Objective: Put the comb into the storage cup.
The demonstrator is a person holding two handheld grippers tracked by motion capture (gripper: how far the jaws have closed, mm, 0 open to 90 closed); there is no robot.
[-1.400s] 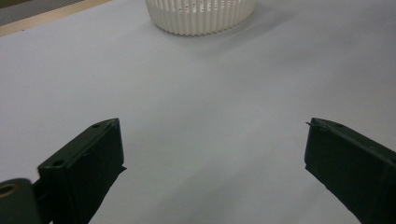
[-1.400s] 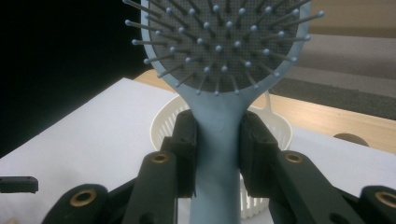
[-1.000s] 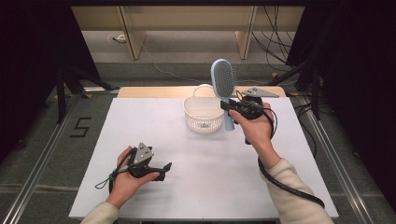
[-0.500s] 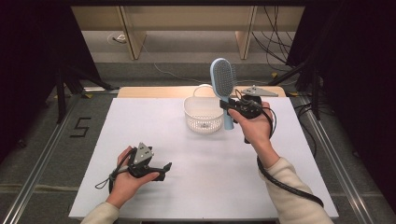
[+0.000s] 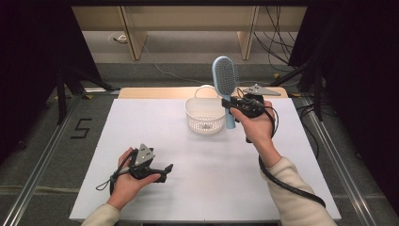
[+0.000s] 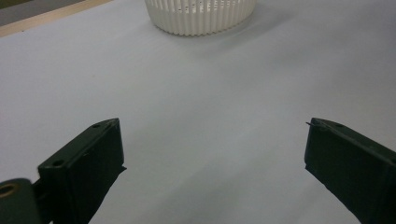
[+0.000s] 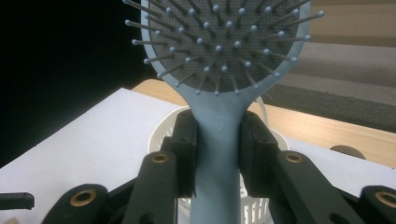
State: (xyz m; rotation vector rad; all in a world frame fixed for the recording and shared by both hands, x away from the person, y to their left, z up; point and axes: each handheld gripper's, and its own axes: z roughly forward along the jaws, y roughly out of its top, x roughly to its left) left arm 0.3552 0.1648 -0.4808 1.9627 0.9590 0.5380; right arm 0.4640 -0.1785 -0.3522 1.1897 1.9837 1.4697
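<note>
Nearest, at the near left of the white counter [image 5: 207,188], the left tongs [image 5: 165,170] are held low in a hand. Their jaws are spread wide and nothing is between them. They are well apart from the work, and it is best that they are kept there, out of the way.

Farther off, on the right, the right tongs [image 5: 229,107] are held up in the other hand. Their jaws are closed on the handle of the blue hairbrush [image 5: 225,84]. In the right gripper view the brush [image 7: 219,56] is seen standing upright, with its bristle head at the top and the pads pressed on both sides of the handle, just under the head.

Just left of the brush, the white basket [image 5: 204,117] is set on the counter, past the middle. The brush is held up right beside the basket's right rim, and its low end hangs close to that rim.

The step in hand is judged to be putting the brush into the basket. To do it well, the brush should be moved slowly until its low end is over the open middle of the basket. The rim should not be bumped, since the basket looks light and could be pushed away. The brush is tall, so it should be lowered and leaned on the wall before the grip is let go.
</note>
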